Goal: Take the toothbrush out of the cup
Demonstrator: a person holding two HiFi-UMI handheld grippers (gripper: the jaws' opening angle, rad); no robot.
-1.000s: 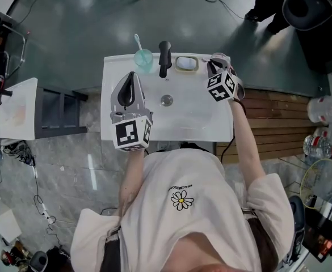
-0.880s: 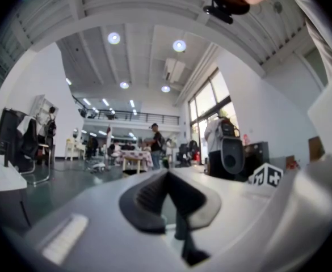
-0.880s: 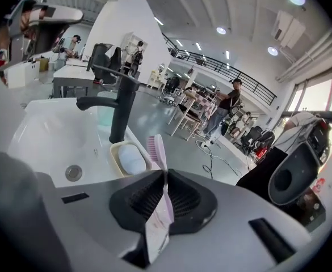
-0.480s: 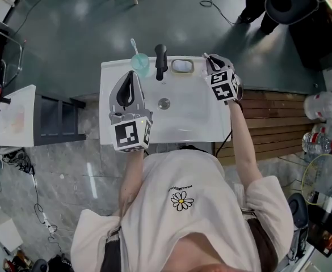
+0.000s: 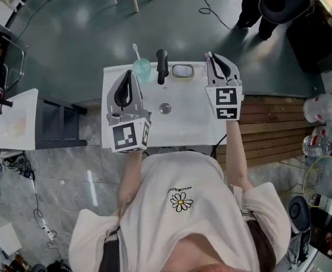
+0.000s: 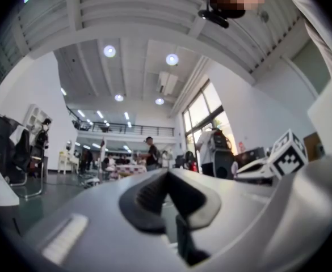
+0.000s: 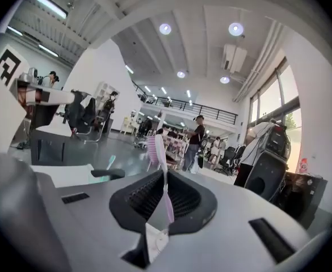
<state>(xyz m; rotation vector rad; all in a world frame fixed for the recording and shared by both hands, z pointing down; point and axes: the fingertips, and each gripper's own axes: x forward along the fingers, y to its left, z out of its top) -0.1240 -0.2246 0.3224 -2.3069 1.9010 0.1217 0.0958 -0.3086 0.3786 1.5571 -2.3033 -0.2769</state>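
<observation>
A teal cup [image 5: 142, 68] stands at the back left of the white sink [image 5: 188, 123], with a light toothbrush [image 5: 136, 51] upright in it. My left gripper [image 5: 129, 76] hovers over the sink's left side just in front of the cup, shut and empty; its jaws [image 6: 167, 177] meet with nothing between them. My right gripper [image 5: 215, 60] is over the sink's back right corner. In the right gripper view it [image 7: 164, 180] is shut on a pink toothbrush [image 7: 160, 152], which sticks up from the jaws, bristles at the top.
A black faucet [image 5: 162, 64] stands behind the drain [image 5: 165, 107], with a soap dish [image 5: 183, 71] to its right. Left of the sink are a dark shelf [image 5: 61, 120] and a white table [image 5: 17, 118]. A wooden platform [image 5: 268, 123] lies to the right.
My right gripper has swung from a tilt to point straight at the sink's back edge, its marker cube now facing up. The left gripper has barely moved.
</observation>
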